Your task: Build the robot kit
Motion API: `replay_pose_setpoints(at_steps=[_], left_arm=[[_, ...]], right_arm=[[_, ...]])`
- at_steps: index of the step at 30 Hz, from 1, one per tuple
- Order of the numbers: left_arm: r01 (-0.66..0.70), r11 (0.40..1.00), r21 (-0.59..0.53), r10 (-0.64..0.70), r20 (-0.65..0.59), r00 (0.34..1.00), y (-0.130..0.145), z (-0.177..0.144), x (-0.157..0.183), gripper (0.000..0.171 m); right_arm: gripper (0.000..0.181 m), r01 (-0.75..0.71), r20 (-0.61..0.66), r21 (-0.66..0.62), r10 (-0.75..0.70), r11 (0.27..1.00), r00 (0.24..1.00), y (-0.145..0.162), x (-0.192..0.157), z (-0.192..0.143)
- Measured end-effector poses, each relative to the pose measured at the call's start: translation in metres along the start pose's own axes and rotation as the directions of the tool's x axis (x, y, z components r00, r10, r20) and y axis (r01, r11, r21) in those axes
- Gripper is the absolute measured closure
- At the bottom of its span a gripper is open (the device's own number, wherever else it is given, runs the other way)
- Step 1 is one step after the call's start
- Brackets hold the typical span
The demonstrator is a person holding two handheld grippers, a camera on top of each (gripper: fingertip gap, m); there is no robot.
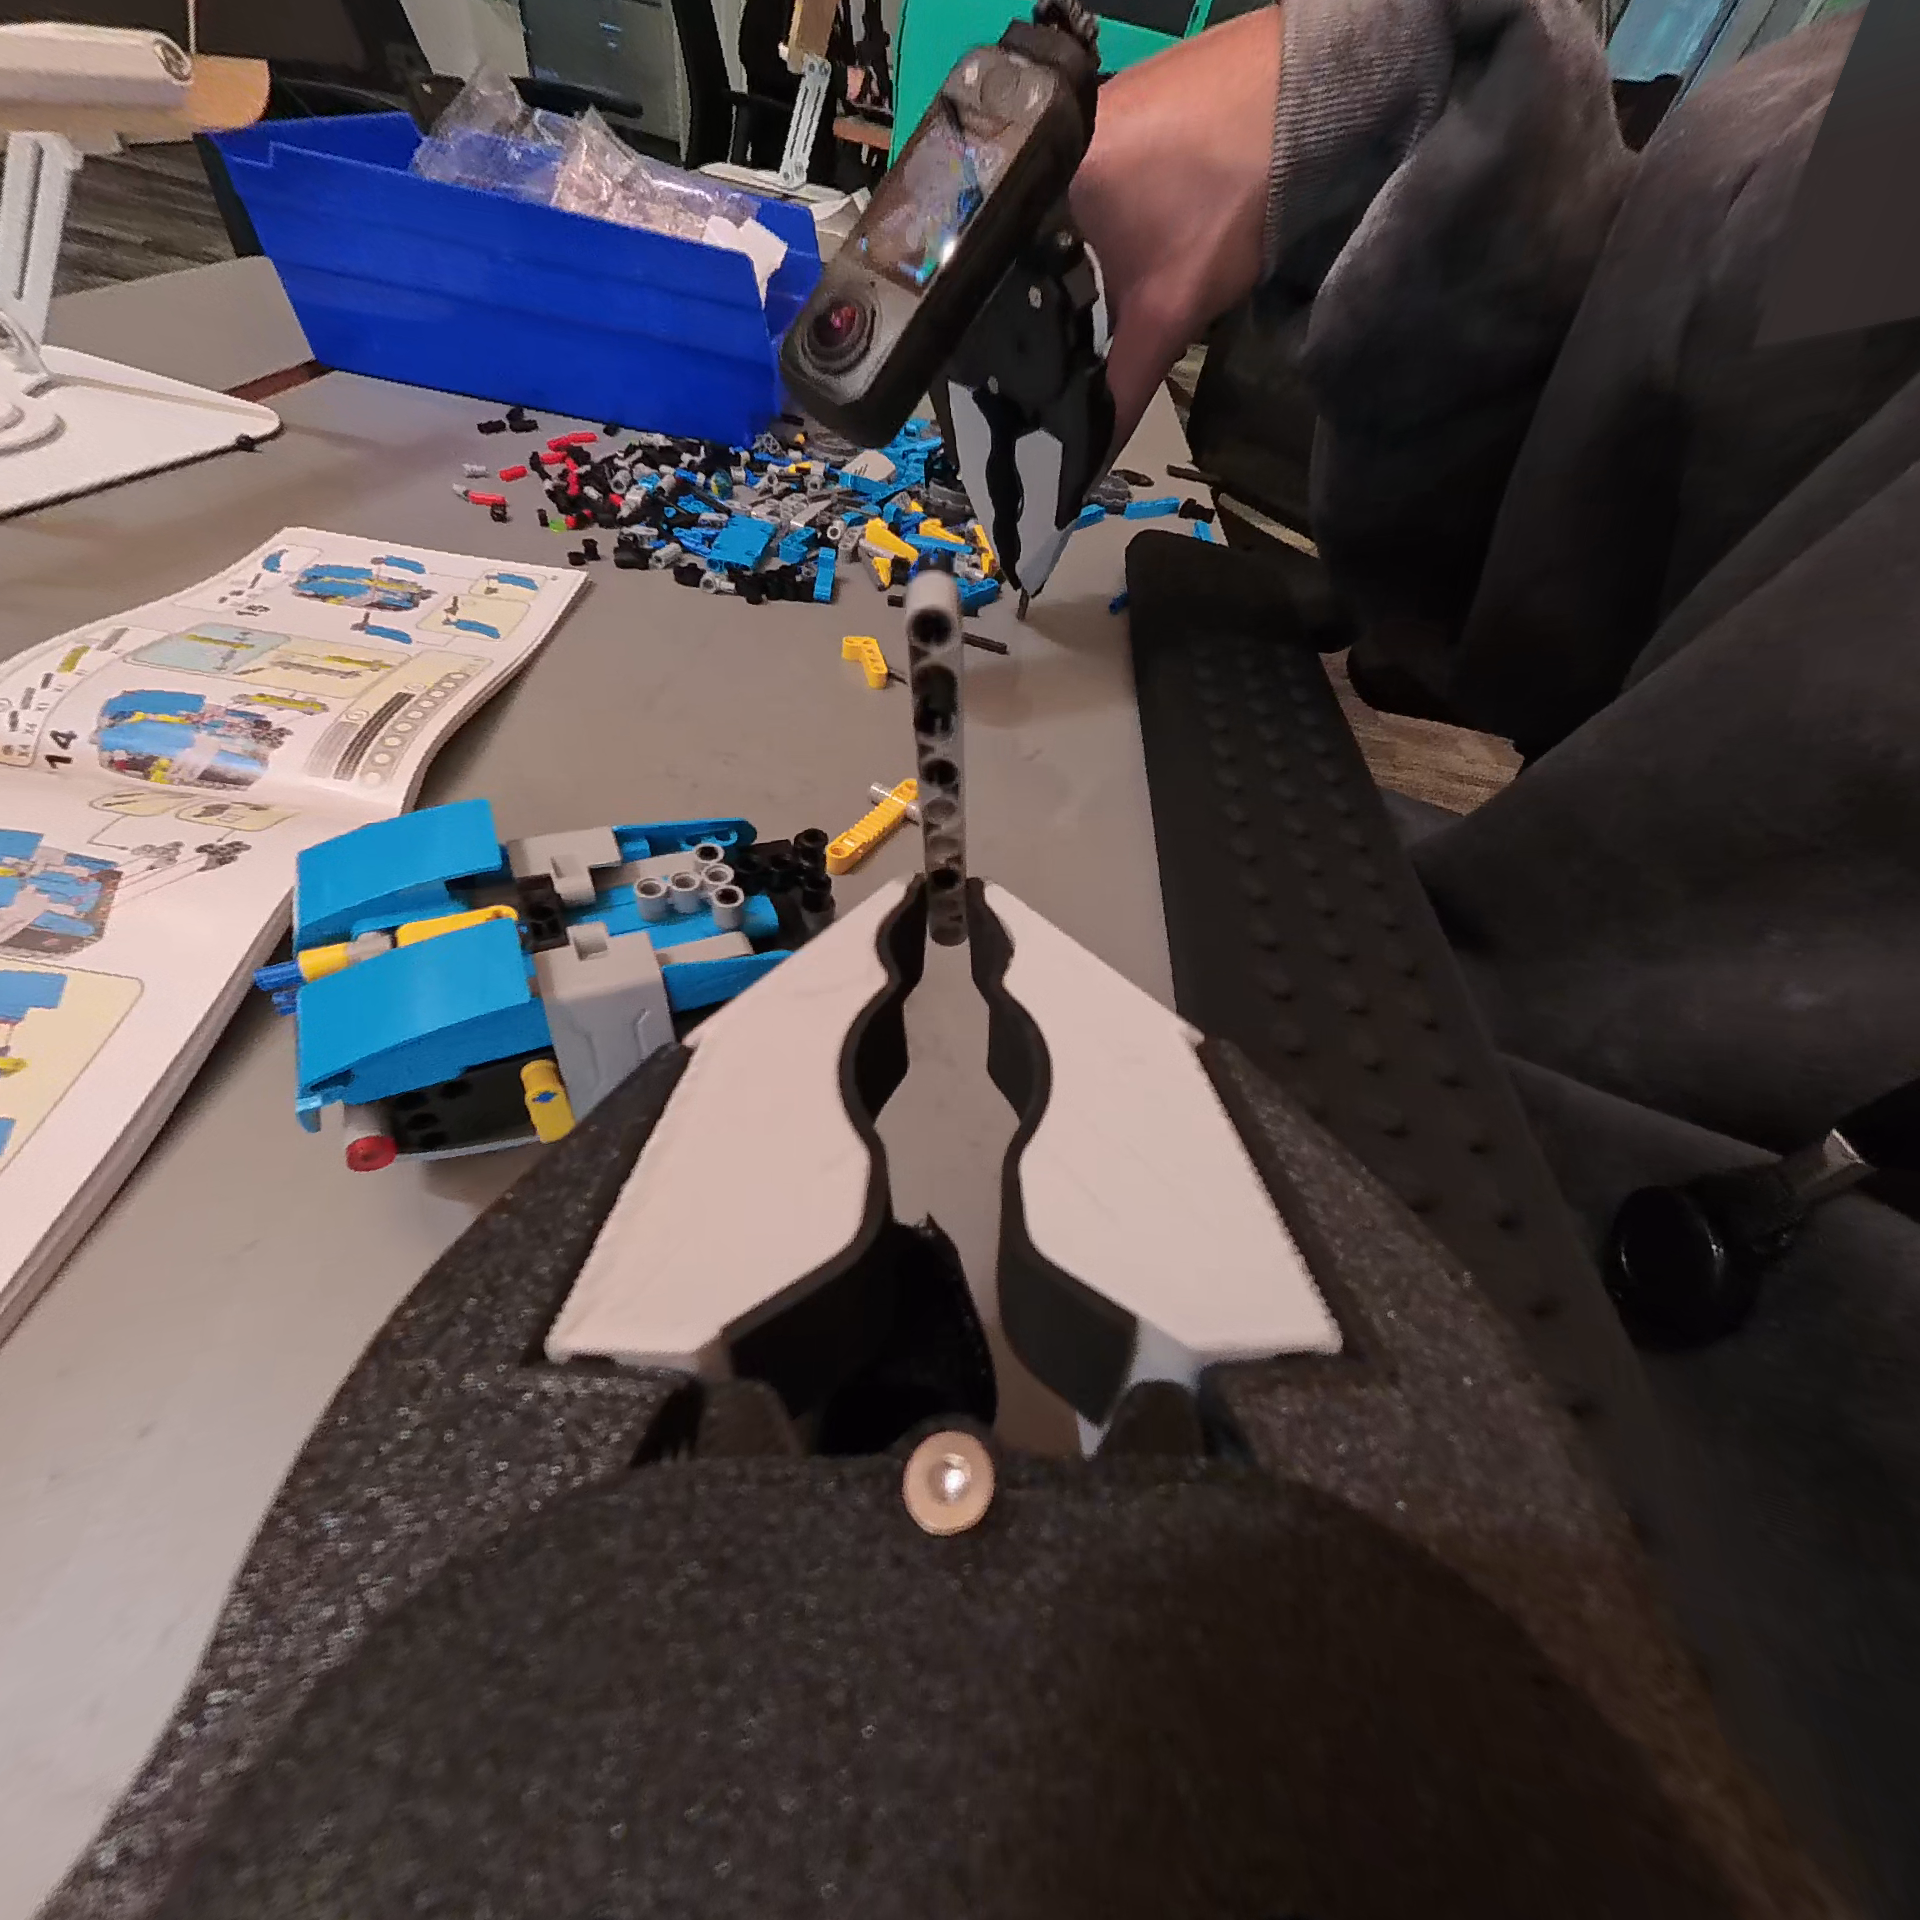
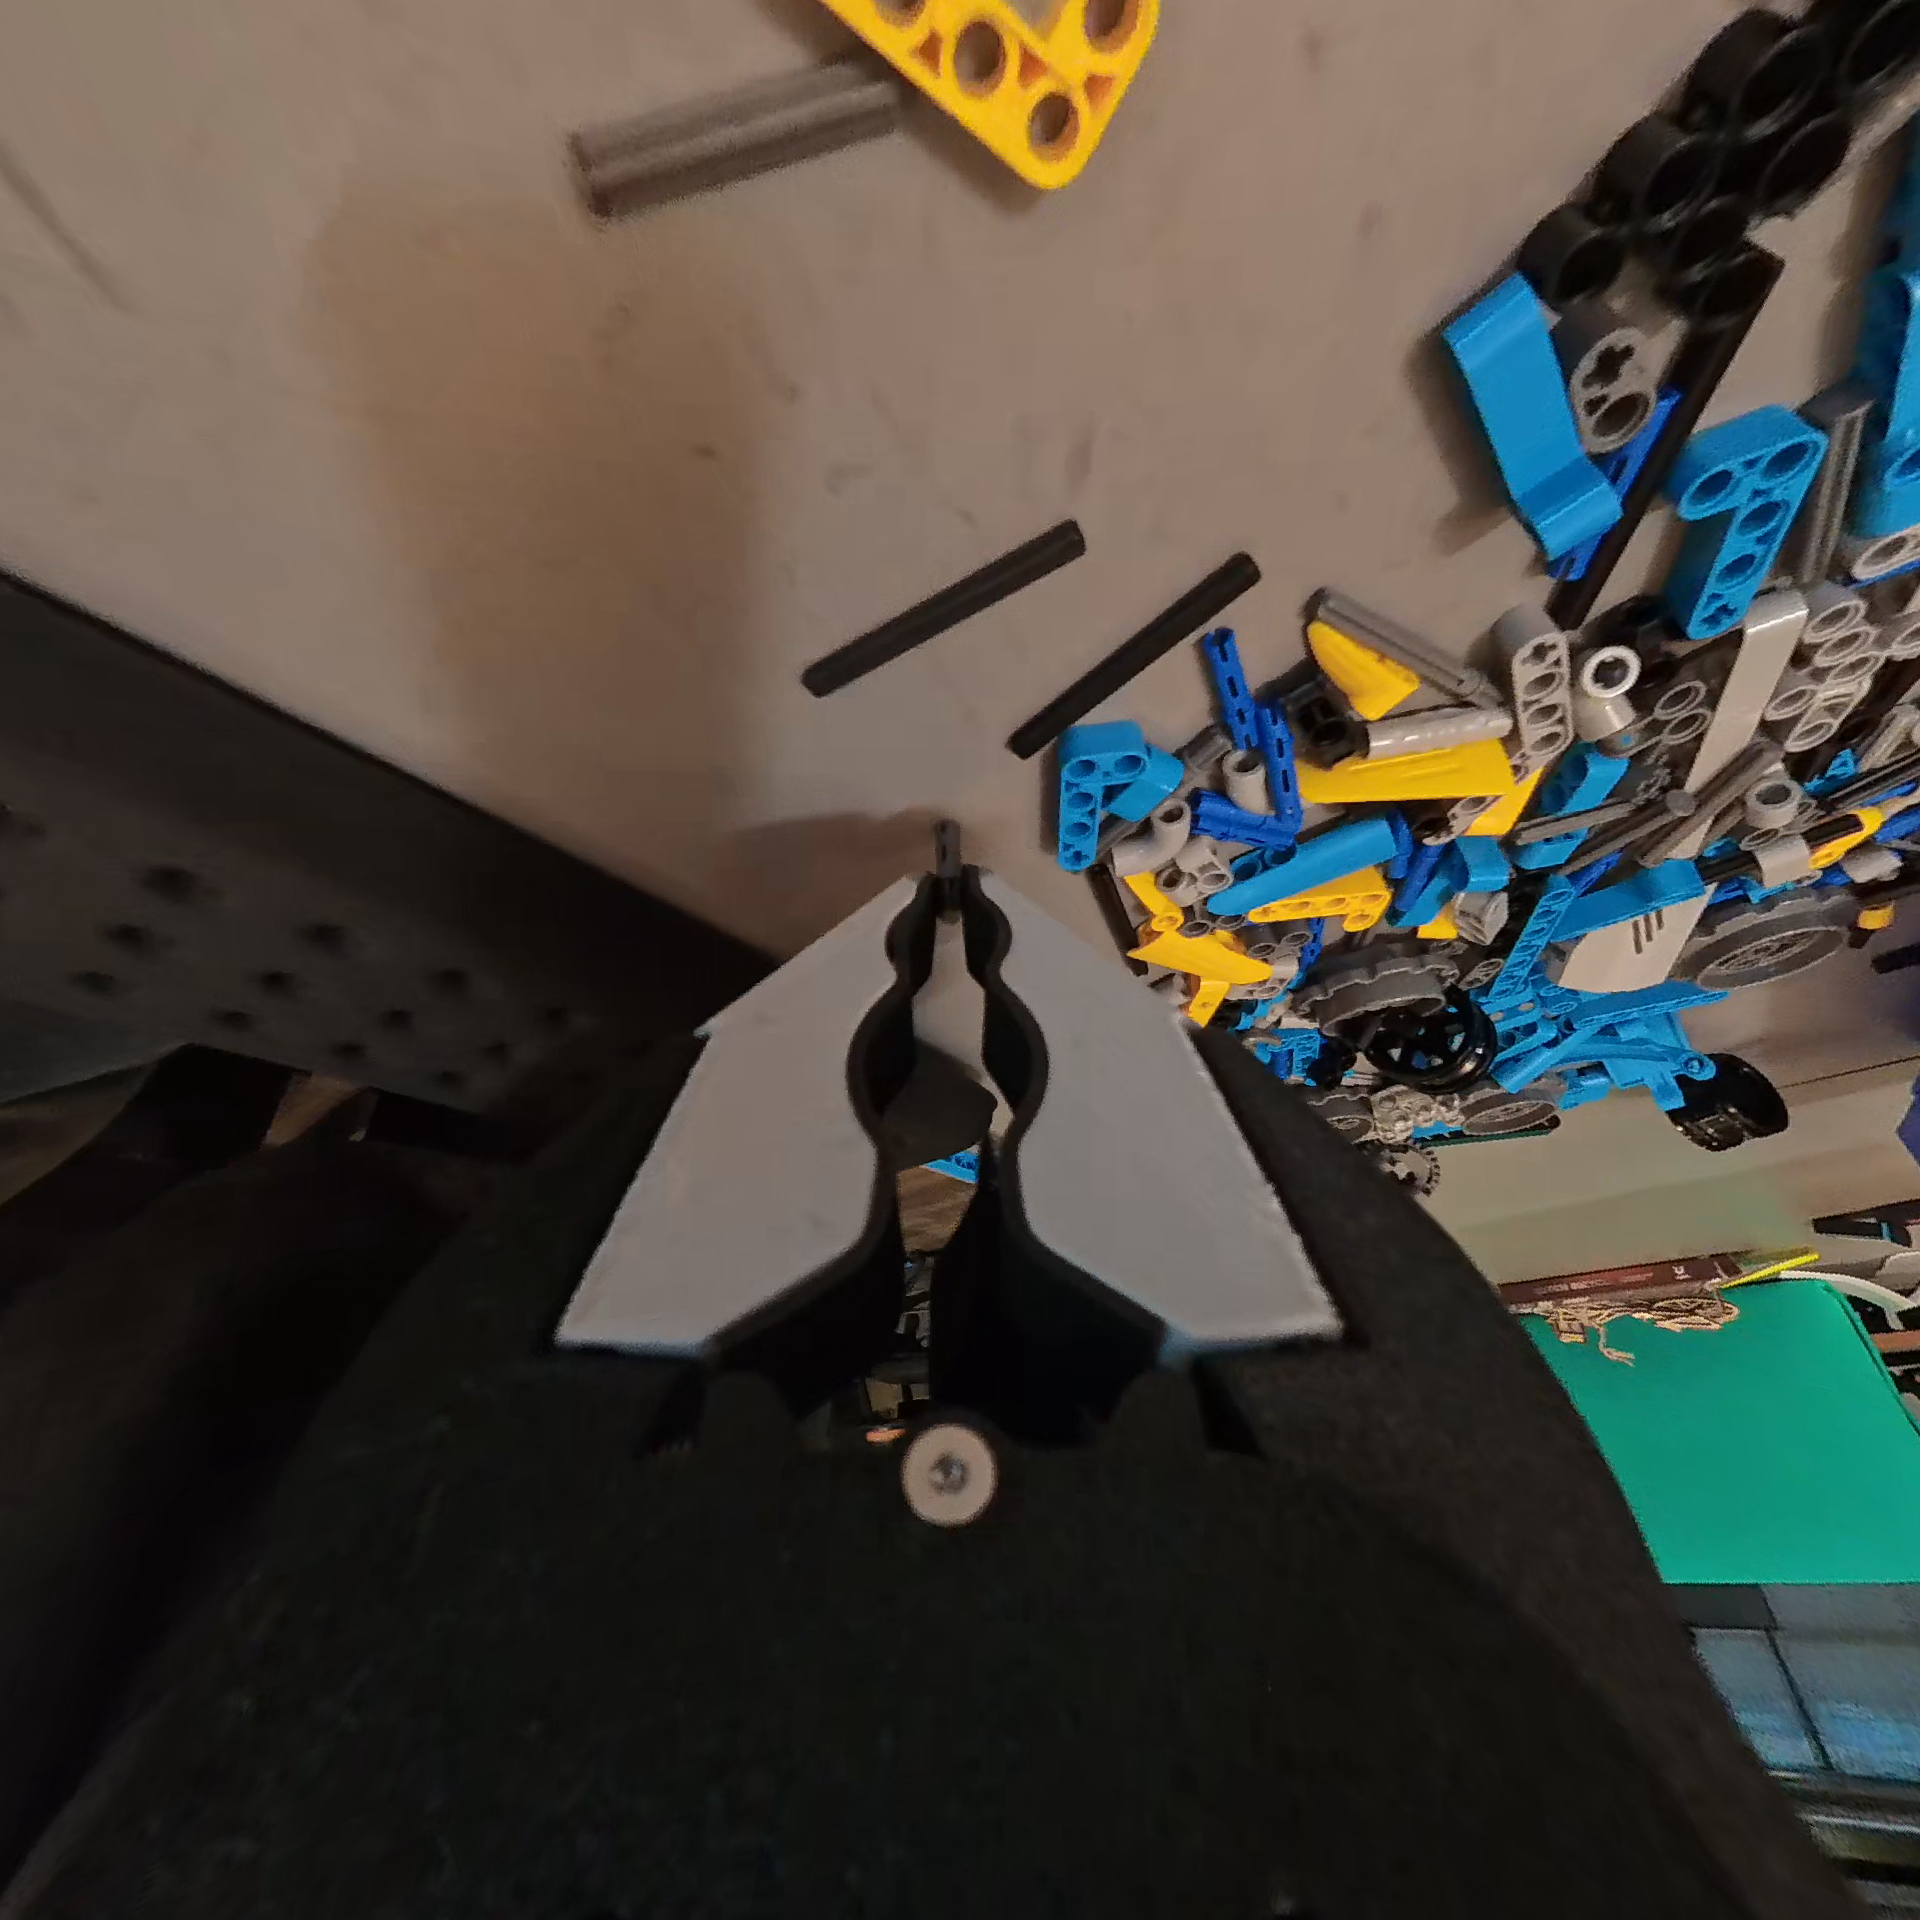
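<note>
Pinching the lower end of a grey perforated beam [image 1: 933, 748] between its fingertips, left gripper [image 1: 943, 909] closed on it, the beam standing upright with black pins showing in some of its holes. Beyond, in the same view, right gripper [image 1: 1029, 582] pointed down over the grey surface [image 1: 644, 707] at the near edge of a heap of loose building parts [image 1: 748, 509], held by a hand [image 1: 1174, 208] in a dark sleeve. Seen from the right wrist view, right gripper [image 2: 948, 883] pressed together on a small black pin [image 2: 945, 847], the pin's tip sticking out just past the fingertips. Just beside it, two black axles [image 2: 943, 621] lying parallel on the surface [image 2: 468, 416], a grey axle [image 2: 727, 135] and a yellow angled beam [image 2: 1008, 73] farther off, the mixed blue, yellow and grey pile [image 2: 1455, 831] to the right. Left of the left gripper, a partly built blue vehicle [image 1: 499, 966] resting beside an open instruction booklet [image 1: 187, 790]; behind the heap, a blue bin [image 1: 499, 270] holding clear plastic bags [image 1: 561, 156]. A black perforated strip [image 1: 1299, 883] along the right edge.
</note>
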State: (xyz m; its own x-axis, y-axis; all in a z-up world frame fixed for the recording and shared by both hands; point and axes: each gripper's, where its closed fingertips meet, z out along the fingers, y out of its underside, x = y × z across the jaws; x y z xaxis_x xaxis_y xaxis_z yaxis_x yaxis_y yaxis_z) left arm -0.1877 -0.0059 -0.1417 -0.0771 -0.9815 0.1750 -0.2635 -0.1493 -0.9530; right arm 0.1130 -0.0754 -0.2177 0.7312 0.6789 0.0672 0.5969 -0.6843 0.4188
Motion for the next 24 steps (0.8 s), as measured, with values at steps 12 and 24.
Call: replay_pose_setpoints(at_steps=[12,24], left_arm=[[0.007,1.000,0.017,-0.007,0.008,1.000,-0.003,-0.002,-0.002,0.164],[0.011,1.000,0.012,-0.011,0.008,1.000,-0.001,-0.002,-0.004,0.164]], right_arm=[[0.167,0.008,0.005,0.018,-0.008,1.000,1.000,-0.002,0.000,0.002],[0.163,-0.152,0.209,0.527,0.046,0.836,0.977,-0.029,-0.008,-0.026]])
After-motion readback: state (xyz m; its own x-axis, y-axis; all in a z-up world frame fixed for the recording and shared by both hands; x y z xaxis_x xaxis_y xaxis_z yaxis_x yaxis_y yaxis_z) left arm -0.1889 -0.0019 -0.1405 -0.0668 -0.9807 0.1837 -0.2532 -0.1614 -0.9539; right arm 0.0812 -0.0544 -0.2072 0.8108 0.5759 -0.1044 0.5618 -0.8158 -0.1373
